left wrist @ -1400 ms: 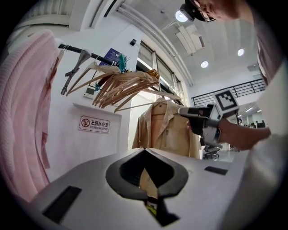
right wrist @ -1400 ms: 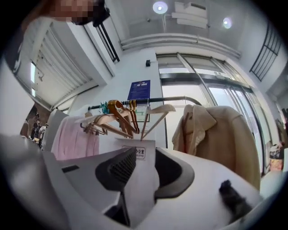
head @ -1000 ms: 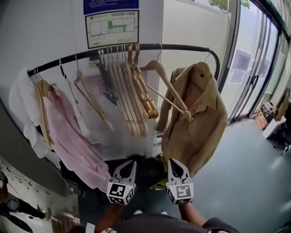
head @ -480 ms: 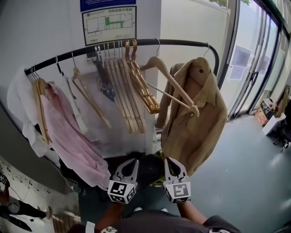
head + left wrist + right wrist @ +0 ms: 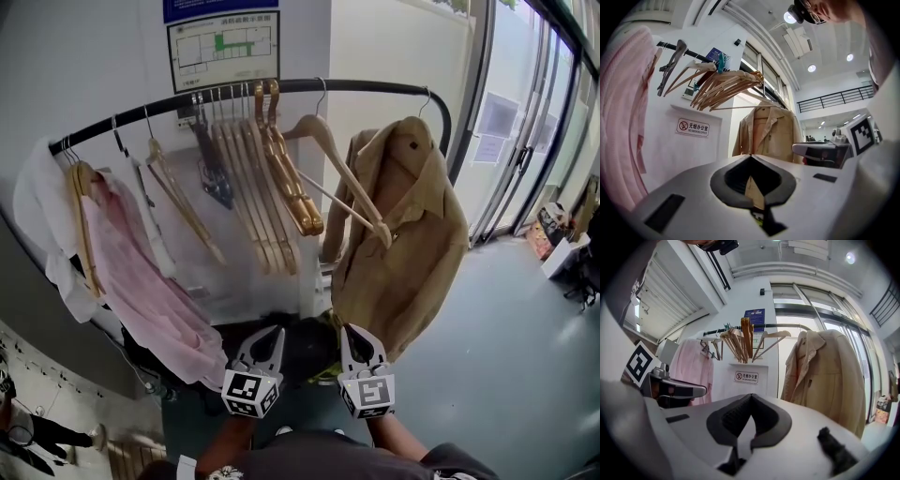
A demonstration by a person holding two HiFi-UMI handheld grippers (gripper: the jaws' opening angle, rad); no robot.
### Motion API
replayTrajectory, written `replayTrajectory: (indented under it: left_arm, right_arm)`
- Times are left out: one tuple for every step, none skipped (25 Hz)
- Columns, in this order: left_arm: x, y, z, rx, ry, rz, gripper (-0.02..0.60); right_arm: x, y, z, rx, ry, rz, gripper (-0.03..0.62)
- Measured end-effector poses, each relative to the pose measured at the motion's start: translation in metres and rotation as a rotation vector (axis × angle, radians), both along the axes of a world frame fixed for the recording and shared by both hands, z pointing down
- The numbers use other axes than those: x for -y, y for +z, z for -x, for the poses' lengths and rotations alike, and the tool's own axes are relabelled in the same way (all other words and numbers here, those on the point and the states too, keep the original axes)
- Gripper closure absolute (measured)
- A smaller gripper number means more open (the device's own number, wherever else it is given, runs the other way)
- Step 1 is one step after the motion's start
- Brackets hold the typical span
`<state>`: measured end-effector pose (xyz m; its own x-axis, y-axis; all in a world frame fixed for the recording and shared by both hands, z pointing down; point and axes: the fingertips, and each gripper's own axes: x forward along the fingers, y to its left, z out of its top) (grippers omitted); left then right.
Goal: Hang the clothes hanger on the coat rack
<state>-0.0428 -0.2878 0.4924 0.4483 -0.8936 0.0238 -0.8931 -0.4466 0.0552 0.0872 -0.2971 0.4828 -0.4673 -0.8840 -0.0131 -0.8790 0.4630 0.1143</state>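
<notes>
The white wall (image 5: 84, 66) fills most of what I see, with tall glass doors (image 5: 525, 141) on the right and grey floor (image 5: 506, 356) below them. A black coat rack (image 5: 375, 90) curves across the wall from low on the left to a downward bend at the right.

At that right end hangs a tan jacket (image 5: 403, 244), the bulkiest thing on the rail. On the left side a pink shirt (image 5: 141, 281) drapes from a wooden hanger, and a white garment (image 5: 37, 211) hangs just beyond it at the rail's far left end. Near the middle, a bundle of bare wooden hangers (image 5: 262, 187) is packed together.

The clothes hanger (image 5: 319, 127) is on the rack: its hook sits over the rail between the bundle and the tan jacket, and its body hangs tilted, one arm reaching down across the jacket's front.

A framed floor plan (image 5: 223, 47) is fixed to the wall above the rail, and a small no-smoking sign (image 5: 746, 377) sits lower on the wall.

My left tongs (image 5: 272, 330) and right tongs (image 5: 349, 330) are low in front of me, side by side, well below the rail and touching nothing. Both are clenched with the tips together and nothing between them.
</notes>
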Motion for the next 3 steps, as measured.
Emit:
replayTrajectory:
  left_arm:
    - [0.0003,0.0012,0.0001,0.0,-0.001,0.004,0.58]
    - [0.0007,0.0021,0.0003,0.001,-0.003,0.008,0.58]
    - [0.0012,0.0028,0.0006,0.002,-0.004,0.011,0.58]
  right_arm:
    - [0.0001,-0.0004,0.0003,0.001,-0.002,-0.001,0.58]
    - [0.0004,-0.0009,0.0005,0.002,-0.004,-0.002,0.58]
    - [0.0009,-0.0014,0.0006,0.003,-0.005,-0.003,0.58]
